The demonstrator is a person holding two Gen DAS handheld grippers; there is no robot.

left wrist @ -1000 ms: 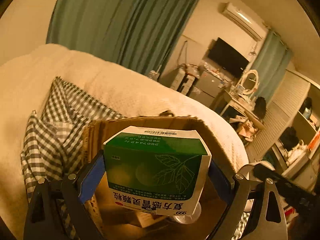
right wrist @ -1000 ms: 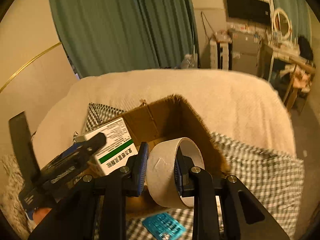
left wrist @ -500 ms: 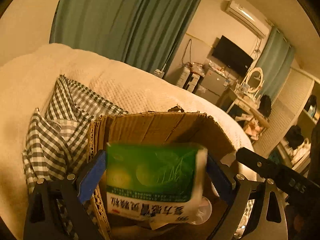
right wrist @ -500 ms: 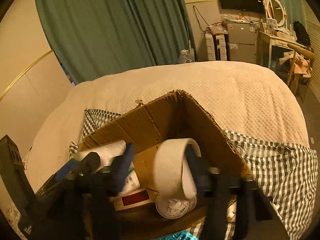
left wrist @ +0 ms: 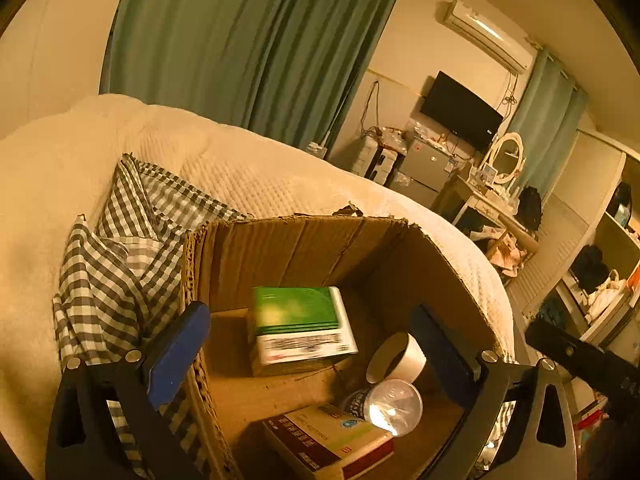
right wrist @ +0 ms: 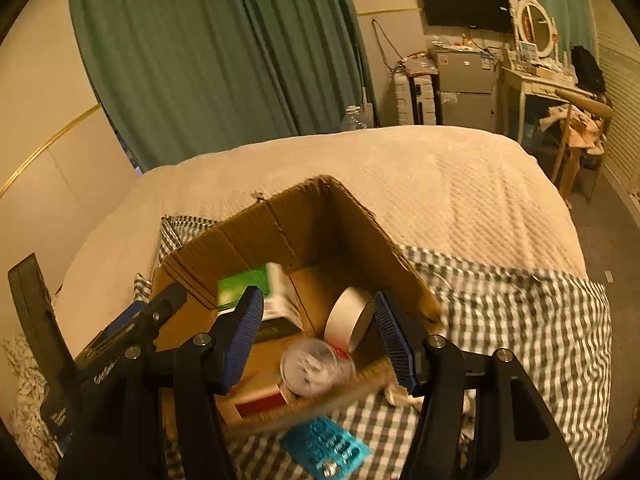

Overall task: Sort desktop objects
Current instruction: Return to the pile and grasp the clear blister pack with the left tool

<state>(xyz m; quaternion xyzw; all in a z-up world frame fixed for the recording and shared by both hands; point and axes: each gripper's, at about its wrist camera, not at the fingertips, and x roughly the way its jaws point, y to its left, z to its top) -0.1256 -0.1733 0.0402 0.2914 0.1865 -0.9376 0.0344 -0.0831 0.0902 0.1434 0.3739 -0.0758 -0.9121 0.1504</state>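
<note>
Both grippers hang over an open cardboard box (left wrist: 304, 248) that stands on a checked cloth (left wrist: 120, 264) spread over a bed (right wrist: 460, 184). We hold the left gripper (left wrist: 312, 344) with its jaws spread wide and empty, one to each side of the box's near left wall; the right gripper (right wrist: 320, 336) likewise has its jaws parted and grips nothing. Inside the box lie a green medicine packet (left wrist: 300, 328), blurred and tilted toward the far wall, a roll of tape (left wrist: 396, 358) on edge at the right, a clear round tub (left wrist: 386, 404) and a red-and-white carton (left wrist: 328, 440) nearest us. We judge the step in hand to be the release of items into the box, now done for the packet and the tape. A blue blister pack (right wrist: 326, 448) lies on the cloth just outside the near wall. We judge that the next move calls for lifting a gripper clear of the rim, bringing it down over that flat pack, and closing on its thin edge.
</note>
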